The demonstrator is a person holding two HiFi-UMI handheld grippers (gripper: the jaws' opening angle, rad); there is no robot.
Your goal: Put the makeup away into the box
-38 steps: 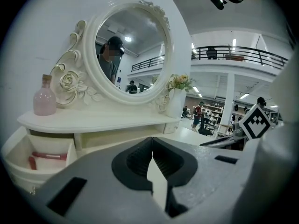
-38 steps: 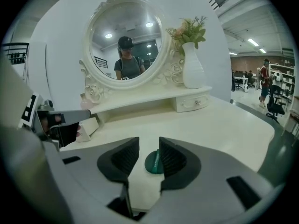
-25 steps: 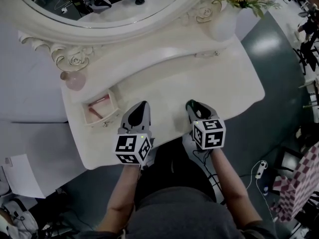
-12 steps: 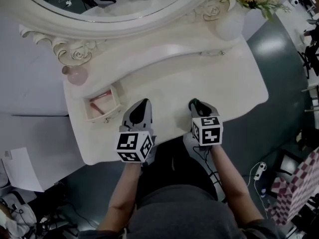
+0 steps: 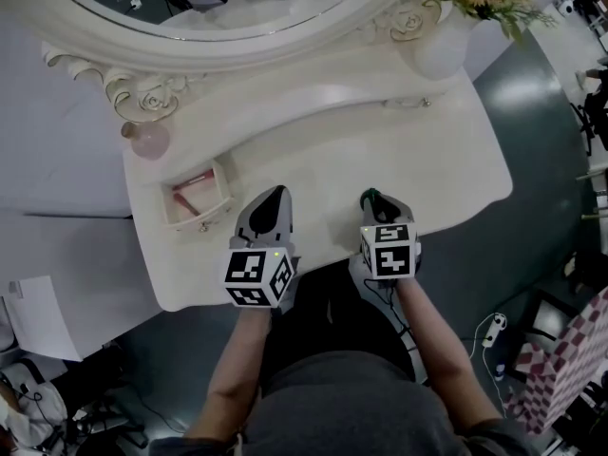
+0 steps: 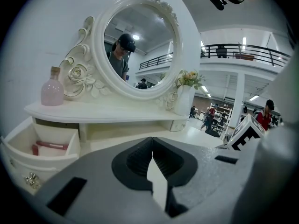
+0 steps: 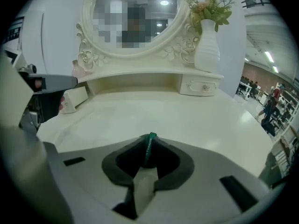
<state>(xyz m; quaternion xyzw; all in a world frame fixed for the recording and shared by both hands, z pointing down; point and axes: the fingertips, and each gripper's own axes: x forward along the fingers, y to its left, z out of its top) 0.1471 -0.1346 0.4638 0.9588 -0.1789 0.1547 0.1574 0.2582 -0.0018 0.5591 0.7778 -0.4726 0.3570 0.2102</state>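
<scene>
Makeup to be stowed is a thin green item (image 7: 148,149), pinched edge-on at the tips of the right hand-held gripper (image 5: 370,199), whose jaws have just been closing on it; its long axis runs along the jaws, toward the mirror (image 5: 237,8). The box (image 5: 195,199), open with pink pieces (image 5: 190,196) inside, sits on the bench (image 5: 418,160) off to the left, beyond the left hand-held gripper (image 5: 272,203), which is closed, empty and nearer to it. The carry likely goes leftward past that hand
</scene>
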